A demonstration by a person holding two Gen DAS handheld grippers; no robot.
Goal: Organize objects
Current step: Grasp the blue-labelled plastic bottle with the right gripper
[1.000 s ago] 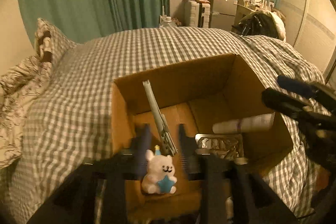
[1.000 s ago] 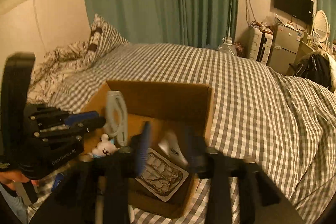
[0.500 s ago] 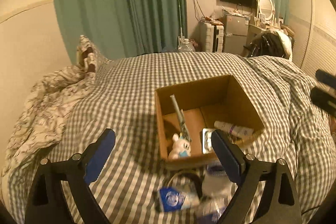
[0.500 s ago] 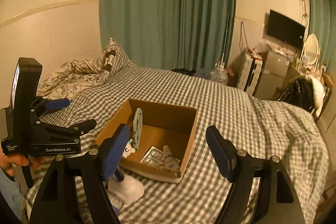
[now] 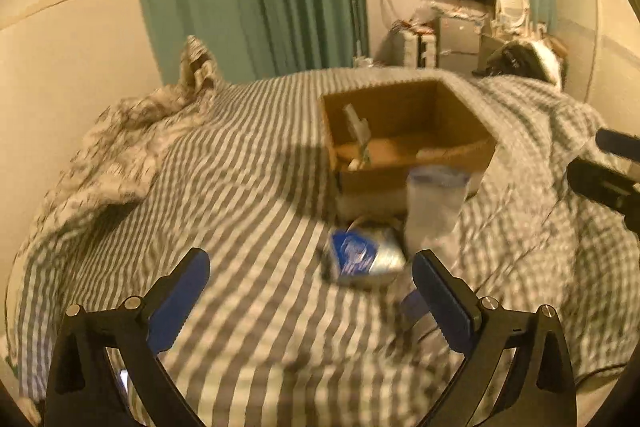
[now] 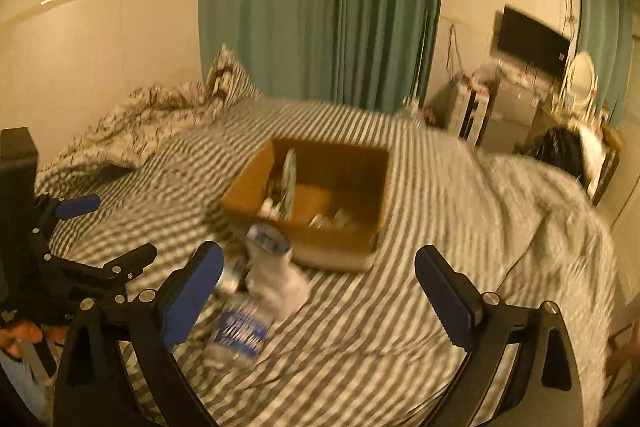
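Note:
An open cardboard box (image 5: pixel 416 167) (image 6: pixel 312 235) sits on the checked bed and holds a grey tool, a small white toy and other items. In front of it lie a blue-labelled packet (image 5: pixel 360 259), a pale plastic pouch with a blue rim (image 5: pixel 434 203) (image 6: pixel 272 275) and a blue-labelled water bottle (image 6: pixel 240 327). My left gripper (image 5: pixel 312 291) is open and empty, low over the bed short of the packet. My right gripper (image 6: pixel 320 287) is open and empty, above the bed near the pouch. Both views are blurred.
The checked duvet (image 5: pixel 240 211) covers the bed, with a rumpled patterned blanket (image 6: pixel 132 131) and pillow at the left. Green curtains (image 6: pixel 320 7), a TV, a small fridge and clutter stand beyond the bed's far side.
Both grippers opened and pulled back from the box, leaving the toy and other items inside. They have since dropped lower over the bed, toward the loose items in front of the box.

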